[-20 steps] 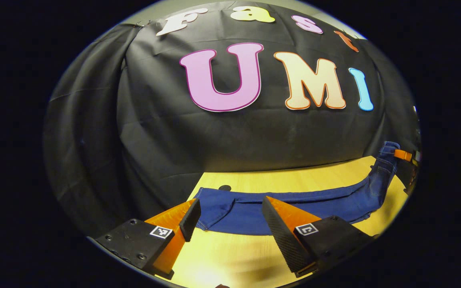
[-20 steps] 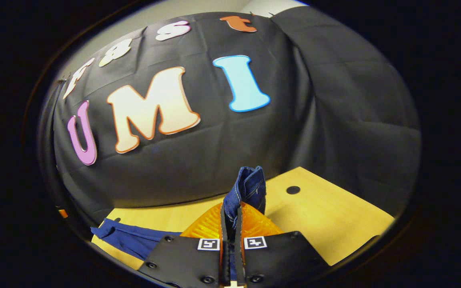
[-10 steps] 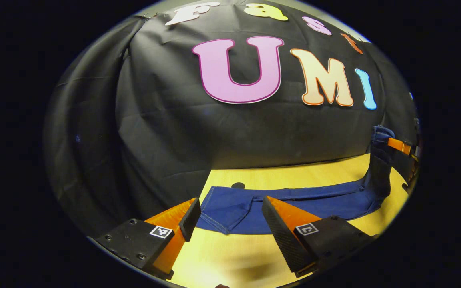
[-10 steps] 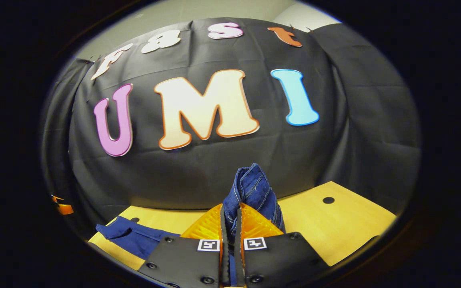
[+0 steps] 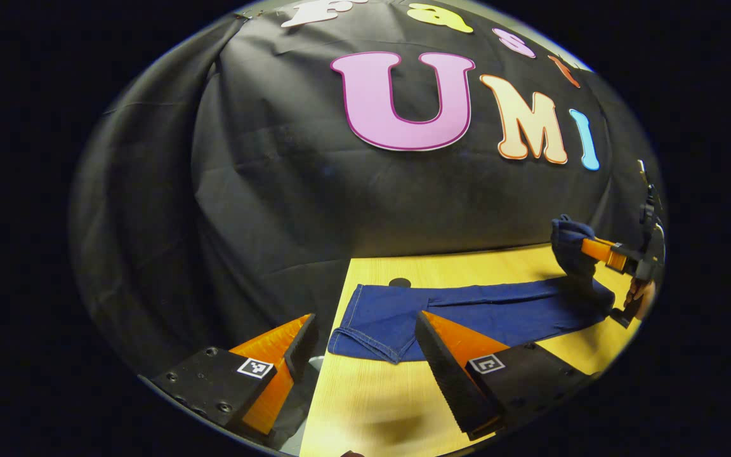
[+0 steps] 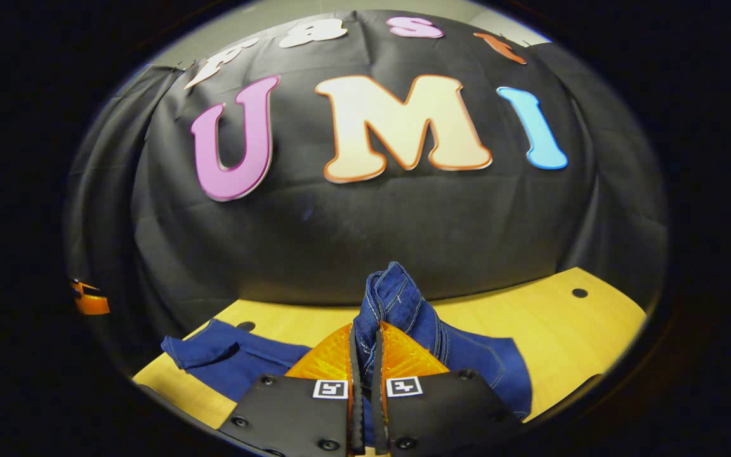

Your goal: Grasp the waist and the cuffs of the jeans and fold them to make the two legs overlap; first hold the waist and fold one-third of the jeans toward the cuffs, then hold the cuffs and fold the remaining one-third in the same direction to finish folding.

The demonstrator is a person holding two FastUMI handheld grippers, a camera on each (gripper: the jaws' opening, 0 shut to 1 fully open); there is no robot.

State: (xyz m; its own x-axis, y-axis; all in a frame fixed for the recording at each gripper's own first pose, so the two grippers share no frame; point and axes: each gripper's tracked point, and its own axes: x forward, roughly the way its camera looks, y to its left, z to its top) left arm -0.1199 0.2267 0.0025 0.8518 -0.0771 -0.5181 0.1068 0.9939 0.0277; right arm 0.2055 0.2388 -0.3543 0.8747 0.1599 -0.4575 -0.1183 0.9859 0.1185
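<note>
On the yellow wooden table [image 5: 378, 406], the jeans [image 5: 467, 314] were found laid out flat along the far part of the top, just in front of the black cloth wall [image 5: 276, 209]. One end of the garment lay at the near left, between the fingers of the left gripper [image 5: 365, 346] as seen in the left gripper view; whether that end was cuff or waist could not be settled with certainty. The left gripper was observed with its jaws spread wide and nothing held, hanging above the table short of the denim.

At the far right of the same view, the other end of the jeans was seen raised off the table. In the right gripper view the right gripper [image 6: 365, 355] was recorded as clamped on a bunched fold of denim, which stood up between its orange fingers [image 6: 324, 362].

Risks were judged as follows. With only one end held, the loose end could be dragged across the table as the raised end was carried over, so that the fold would land crooked and the layers misaligned. The bunched grip was judged liable to leave creases, or to let part of the cloth slip out.
</note>
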